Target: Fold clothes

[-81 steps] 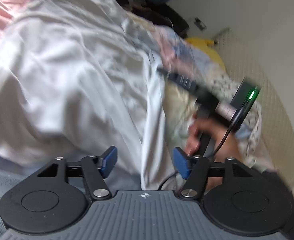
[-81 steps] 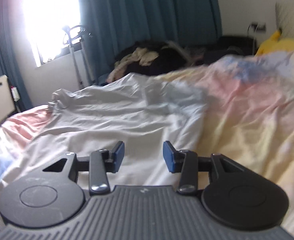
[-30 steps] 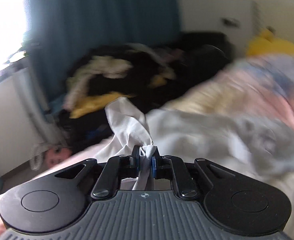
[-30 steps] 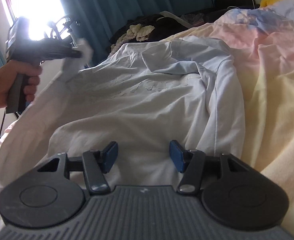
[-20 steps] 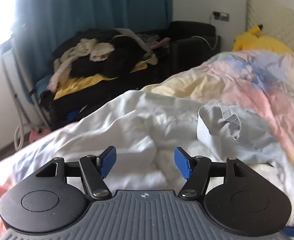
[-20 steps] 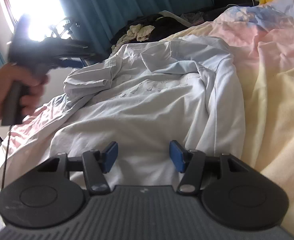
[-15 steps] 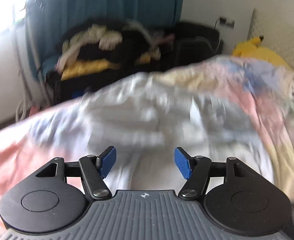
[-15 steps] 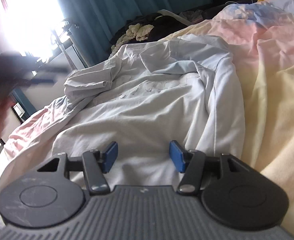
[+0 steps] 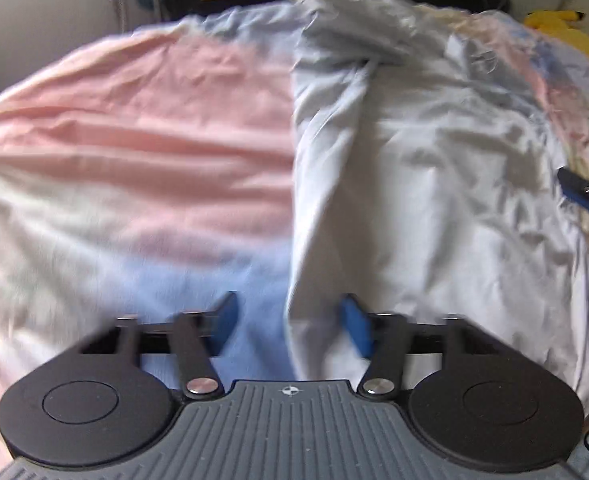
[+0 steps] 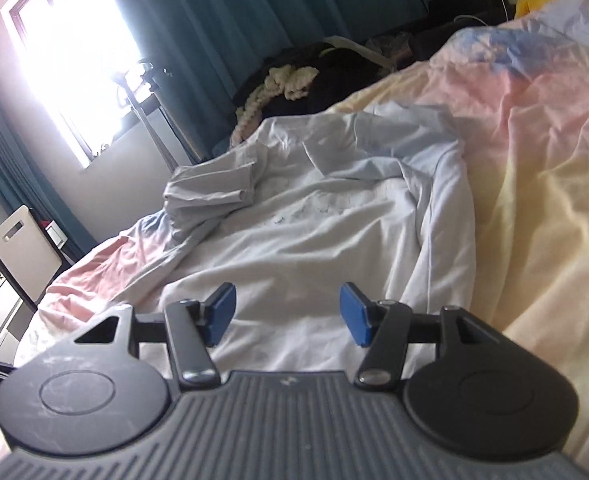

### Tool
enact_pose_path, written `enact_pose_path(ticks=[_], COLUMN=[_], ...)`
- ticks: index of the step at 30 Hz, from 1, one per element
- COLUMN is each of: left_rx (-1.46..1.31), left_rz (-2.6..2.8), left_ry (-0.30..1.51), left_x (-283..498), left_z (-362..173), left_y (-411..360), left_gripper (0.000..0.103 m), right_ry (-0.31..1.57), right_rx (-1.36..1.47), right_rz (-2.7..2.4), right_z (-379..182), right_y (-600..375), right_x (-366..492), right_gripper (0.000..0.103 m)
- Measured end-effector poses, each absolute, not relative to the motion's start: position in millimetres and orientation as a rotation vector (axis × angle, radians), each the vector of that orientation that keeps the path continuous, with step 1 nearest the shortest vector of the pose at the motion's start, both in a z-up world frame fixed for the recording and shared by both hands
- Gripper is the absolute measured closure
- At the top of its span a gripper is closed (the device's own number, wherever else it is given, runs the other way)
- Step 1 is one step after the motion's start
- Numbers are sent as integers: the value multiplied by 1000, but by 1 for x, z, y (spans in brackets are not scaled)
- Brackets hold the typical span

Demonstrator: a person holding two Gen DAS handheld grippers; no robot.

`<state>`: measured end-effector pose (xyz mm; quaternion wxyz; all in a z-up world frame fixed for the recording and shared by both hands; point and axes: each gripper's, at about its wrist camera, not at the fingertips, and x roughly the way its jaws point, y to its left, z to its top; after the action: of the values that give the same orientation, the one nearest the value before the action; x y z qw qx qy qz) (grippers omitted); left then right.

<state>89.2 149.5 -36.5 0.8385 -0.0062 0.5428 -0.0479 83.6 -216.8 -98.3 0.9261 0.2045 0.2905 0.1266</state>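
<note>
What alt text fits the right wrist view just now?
The right gripper, jaws open and empty, hovers over the hem of a white shirt spread on a pastel bedspread. Teal curtains hang behind.

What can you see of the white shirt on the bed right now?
The white shirt is pale, thin and wrinkled, lying spread on the pastel bedspread. One sleeve is folded in across its upper part, and faint markings show on the body. Both the left gripper and the right gripper are open near its hem, holding nothing.

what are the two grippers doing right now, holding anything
Left gripper: open, holding nothing, at the edge of the white shirt.
Right gripper: open, holding nothing.
</note>
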Motion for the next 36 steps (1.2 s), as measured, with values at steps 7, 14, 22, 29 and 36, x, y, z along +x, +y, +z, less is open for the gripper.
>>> enact_pose_path(ticks=[7,14,22,29,36], left_rx=[190,397,415,494,611], left_rz=[-184,-333,-314,-263,-255], left_ry=[1086,1100,1210,1263,1317], left_x=[66,33,36,22,12], left_z=[-2,-6,-13,-23,-36], left_y=[100,27,30,44,33], left_gripper=[100,98,68,35,97], right_ry=[624,608,602,597,591], right_rx=[476,486,505,520,529], right_rz=[228,240,244,249,241], right_z=[-104,-101,-100,-98,-96], right_y=[-232,-231,-234,-234,-237], right_x=[82,81,79,80,77], right_gripper=[44,44,44,44,44])
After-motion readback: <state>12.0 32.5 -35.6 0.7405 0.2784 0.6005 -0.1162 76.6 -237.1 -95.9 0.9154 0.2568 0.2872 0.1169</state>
